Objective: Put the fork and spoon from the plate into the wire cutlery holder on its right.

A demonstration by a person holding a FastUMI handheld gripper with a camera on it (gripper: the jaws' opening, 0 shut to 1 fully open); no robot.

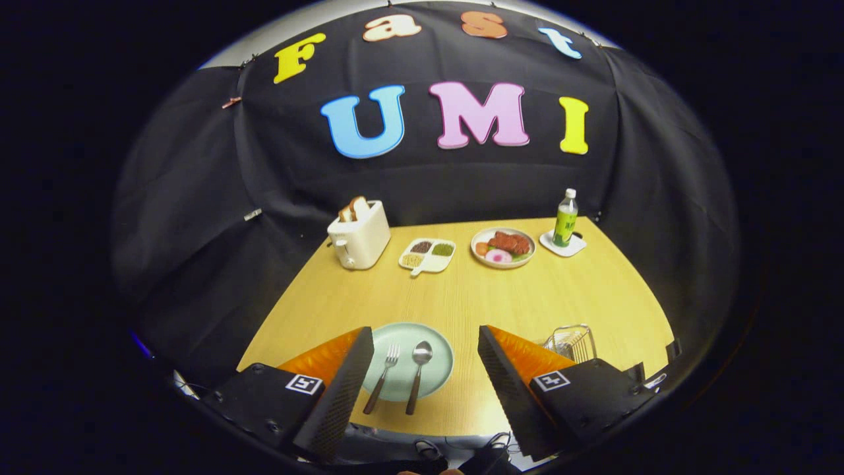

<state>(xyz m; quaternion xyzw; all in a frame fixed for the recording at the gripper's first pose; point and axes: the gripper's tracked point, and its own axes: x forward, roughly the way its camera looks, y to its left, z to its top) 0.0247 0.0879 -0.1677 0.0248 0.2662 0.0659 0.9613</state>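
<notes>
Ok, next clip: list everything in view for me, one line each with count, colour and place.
table: 1, light wood, under everything
plate: 1, pale green, near edge, between the fingers
fork: 1, silver with brown handle, on the plate, left of spoon
spoon: 1, silver with brown handle, on the plate
wire cutlery holder: 1, silver, right of the plate, partly behind the right finger
toaster: 1, white, far left, bread in its slots
divided dish: 1, white, four compartments, right of toaster
food plate: 1, white, far centre
bottle: 1, green, white cap, far right on a coaster
coaster: 1, white
gripper: 1, fingers open, holding nothing
</notes>
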